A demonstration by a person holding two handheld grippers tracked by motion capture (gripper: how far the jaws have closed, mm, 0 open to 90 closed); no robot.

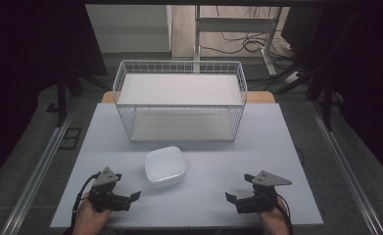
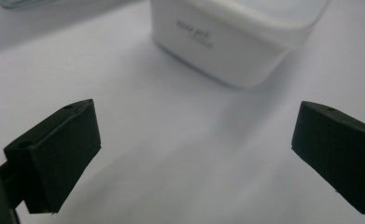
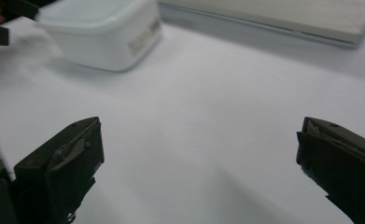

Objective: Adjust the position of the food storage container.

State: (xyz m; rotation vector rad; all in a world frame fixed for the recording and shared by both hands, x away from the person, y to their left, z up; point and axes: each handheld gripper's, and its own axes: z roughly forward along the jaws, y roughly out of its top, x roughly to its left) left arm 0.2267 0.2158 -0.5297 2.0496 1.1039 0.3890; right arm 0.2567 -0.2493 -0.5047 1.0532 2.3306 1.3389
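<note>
Your left gripper (image 1: 132,197) sits low at the near left of the table (image 1: 257,147), its jaws spread wide with nothing between them, and they point toward the white container (image 1: 164,166). That container rests on the table just ahead and to the right of this gripper, near but not touching it; in the left gripper view the container (image 2: 236,37) stands beyond the gap between the jaws, with small grey lettering on its side wall. Your right gripper (image 1: 234,200) rests at the near right, well apart from the container, and its jaws too are released and hold nothing. In the right gripper view the container (image 3: 101,35) lies off to the upper left. Behind the container, farther up the table, stands a white wire rack (image 1: 179,105) with two shelves.
</note>
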